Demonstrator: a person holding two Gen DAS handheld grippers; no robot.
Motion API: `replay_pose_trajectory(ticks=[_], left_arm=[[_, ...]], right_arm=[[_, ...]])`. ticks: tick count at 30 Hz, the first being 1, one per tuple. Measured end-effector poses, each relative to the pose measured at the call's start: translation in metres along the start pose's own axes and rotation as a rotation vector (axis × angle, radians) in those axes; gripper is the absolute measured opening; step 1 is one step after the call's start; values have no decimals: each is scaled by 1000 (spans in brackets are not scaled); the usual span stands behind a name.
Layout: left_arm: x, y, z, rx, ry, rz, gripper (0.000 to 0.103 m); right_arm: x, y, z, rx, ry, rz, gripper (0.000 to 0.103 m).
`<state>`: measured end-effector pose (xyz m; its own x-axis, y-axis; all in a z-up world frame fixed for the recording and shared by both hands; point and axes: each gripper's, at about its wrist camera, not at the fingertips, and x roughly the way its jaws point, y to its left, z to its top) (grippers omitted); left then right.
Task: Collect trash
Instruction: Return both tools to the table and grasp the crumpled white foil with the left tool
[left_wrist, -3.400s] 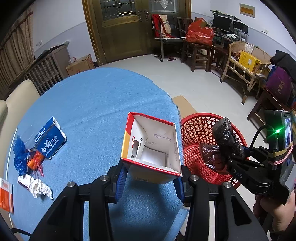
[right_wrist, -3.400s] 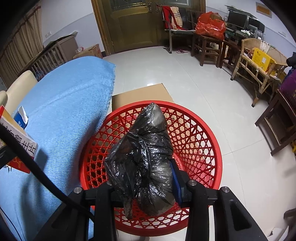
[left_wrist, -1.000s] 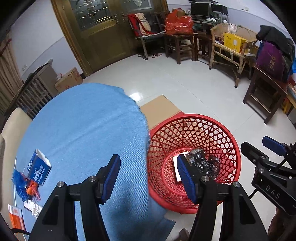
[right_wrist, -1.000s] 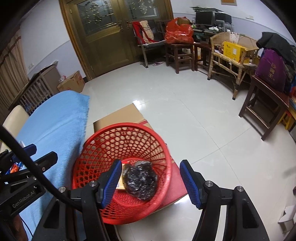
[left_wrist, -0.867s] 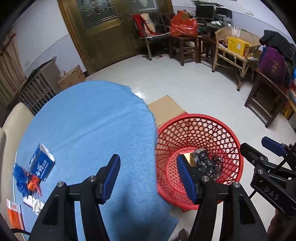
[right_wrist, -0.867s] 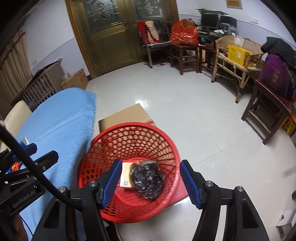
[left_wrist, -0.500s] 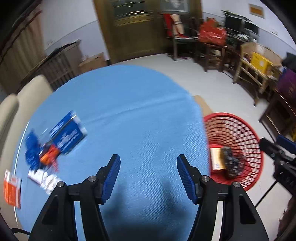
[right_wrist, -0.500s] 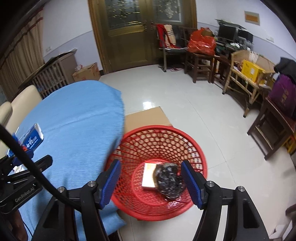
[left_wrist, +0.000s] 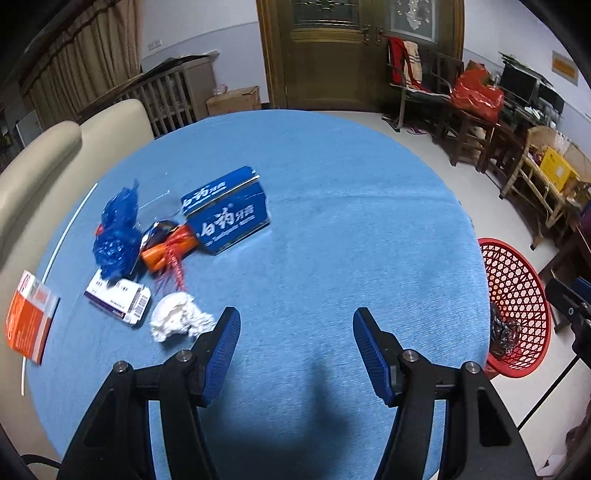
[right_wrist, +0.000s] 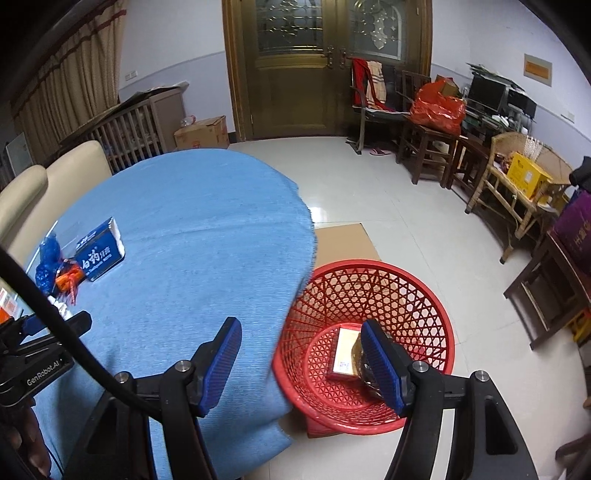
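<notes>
Now both tongs stand apart and empty: the left gripper (left_wrist: 295, 345) over the blue tablecloth (left_wrist: 351, 229), the right gripper (right_wrist: 301, 356) above the table's edge. Beside the left one lies crumpled white paper (left_wrist: 179, 321), then the blue carton (left_wrist: 227, 218); the red basket (right_wrist: 413, 291) on the floor holds a box (right_wrist: 345, 354).

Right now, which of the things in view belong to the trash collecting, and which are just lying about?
Part of the job:
- blue box
- blue bag
- orange wrapper
- white crumpled paper
- small white carton
- orange-and-white box
- red basket, a box and black bag inside

Lying about:
- flat cardboard
- yellow box
- red bag
</notes>
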<state>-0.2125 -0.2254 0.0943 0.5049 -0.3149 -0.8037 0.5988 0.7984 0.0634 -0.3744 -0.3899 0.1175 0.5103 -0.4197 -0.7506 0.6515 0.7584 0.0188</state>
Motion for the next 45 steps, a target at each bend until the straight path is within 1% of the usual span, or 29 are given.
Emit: replay_pose_trajectory(ticks=[14,39,43,45], left_arm=[[0,25,-8,-42,-2,3,64],[3,41,-13,-70,3,16,64],[1,52,-17,-90,-1,15,64],[-2,64,-22,-113,-7,20,64]], right_arm=[[-6,25,2,-49,-14,-26,71],[-2,38,3,-84,-13,-47,71],[-2,38,2,-84,-10,-38,71],[-1,38,0,-84,-9,-30,72]])
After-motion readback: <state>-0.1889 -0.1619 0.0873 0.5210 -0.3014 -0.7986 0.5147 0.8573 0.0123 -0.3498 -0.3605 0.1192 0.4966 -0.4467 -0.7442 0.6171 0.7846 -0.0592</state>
